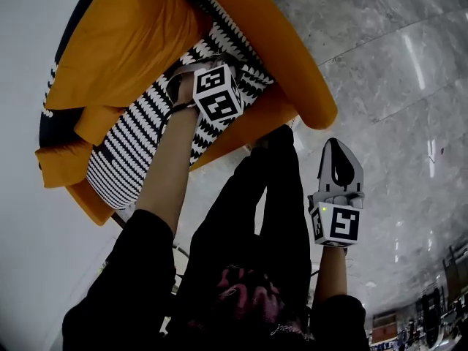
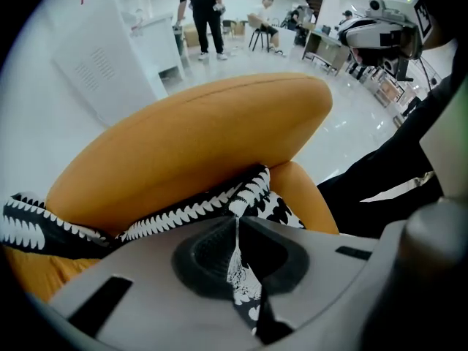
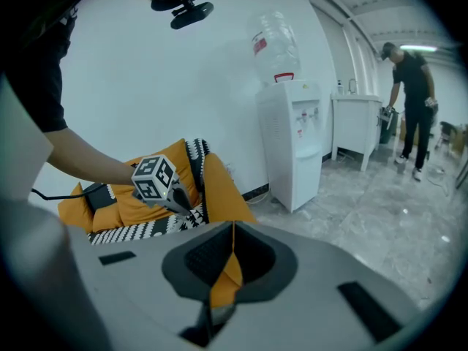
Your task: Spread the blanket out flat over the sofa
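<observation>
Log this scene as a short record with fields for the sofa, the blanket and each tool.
sofa: orange, against a white wall
blanket: black-and-white pattern, lying on the seat; most of the sofa bare
left tool: shut on a fold of the blanket, over the seat
right tool: shut, holding nothing, above the floor beside the sofa
task state: blanket not yet spread flat
</observation>
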